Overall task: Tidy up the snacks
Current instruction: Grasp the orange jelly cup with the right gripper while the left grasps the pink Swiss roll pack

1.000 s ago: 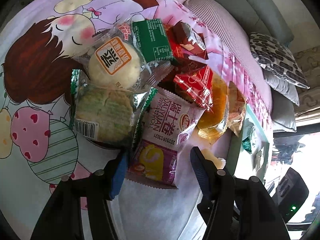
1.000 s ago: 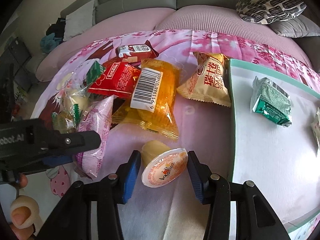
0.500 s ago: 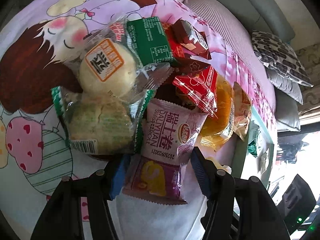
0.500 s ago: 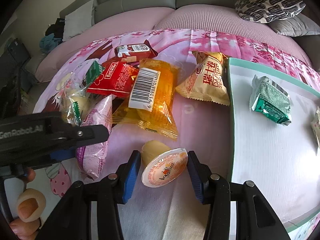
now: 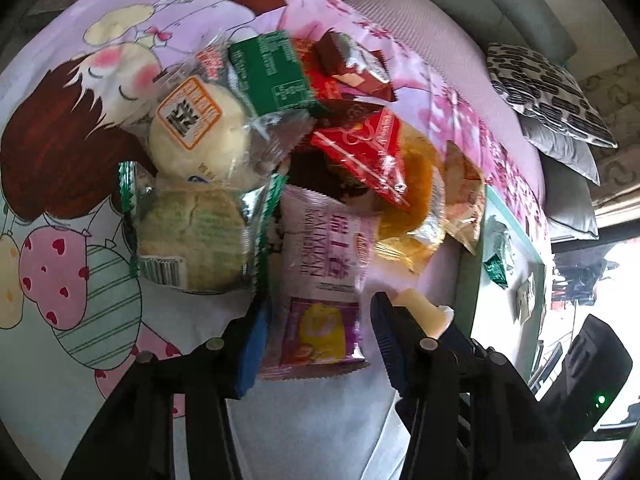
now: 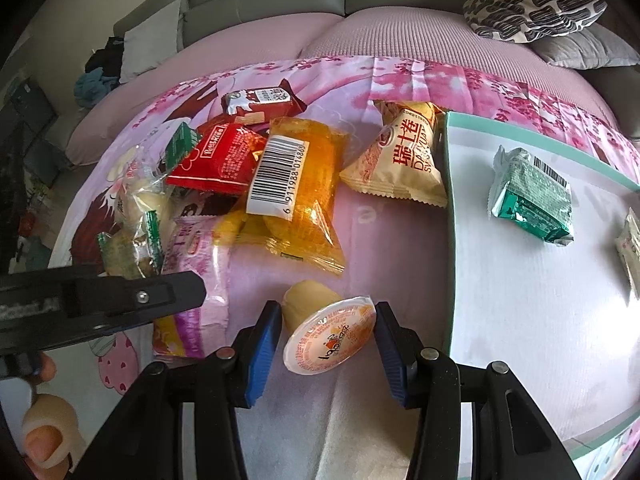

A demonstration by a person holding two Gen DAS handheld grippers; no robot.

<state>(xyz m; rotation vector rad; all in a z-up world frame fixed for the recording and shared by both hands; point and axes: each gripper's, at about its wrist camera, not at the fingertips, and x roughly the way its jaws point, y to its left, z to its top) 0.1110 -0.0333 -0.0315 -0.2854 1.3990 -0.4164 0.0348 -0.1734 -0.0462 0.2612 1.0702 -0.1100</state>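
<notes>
A pile of wrapped snacks lies on a pink cartoon bedsheet. My left gripper [image 5: 318, 328] is open with its jaws around the near end of a pink-purple Swiss-roll packet [image 5: 324, 280], which also shows in the right wrist view [image 6: 192, 280]. My right gripper [image 6: 324, 340] is open with its jaws either side of a jelly cup [image 6: 330, 334] lying on its side; the cup's lid edge sits close to the right pad. The cup also shows in the left wrist view [image 5: 422, 312].
A white tray with a teal rim [image 6: 450, 216] lies right of the pile and holds a green packet [image 6: 530, 196]. An orange packet [image 6: 296, 184], a red packet [image 6: 218, 160], a beige Swiss-roll packet [image 6: 400, 164] and two clear-wrapped cakes [image 5: 192, 236] crowd the pile.
My left gripper has moved forward over the pink-purple packet, so its jaws now reach further along it. The right gripper and the jelly cup have stayed still.
</notes>
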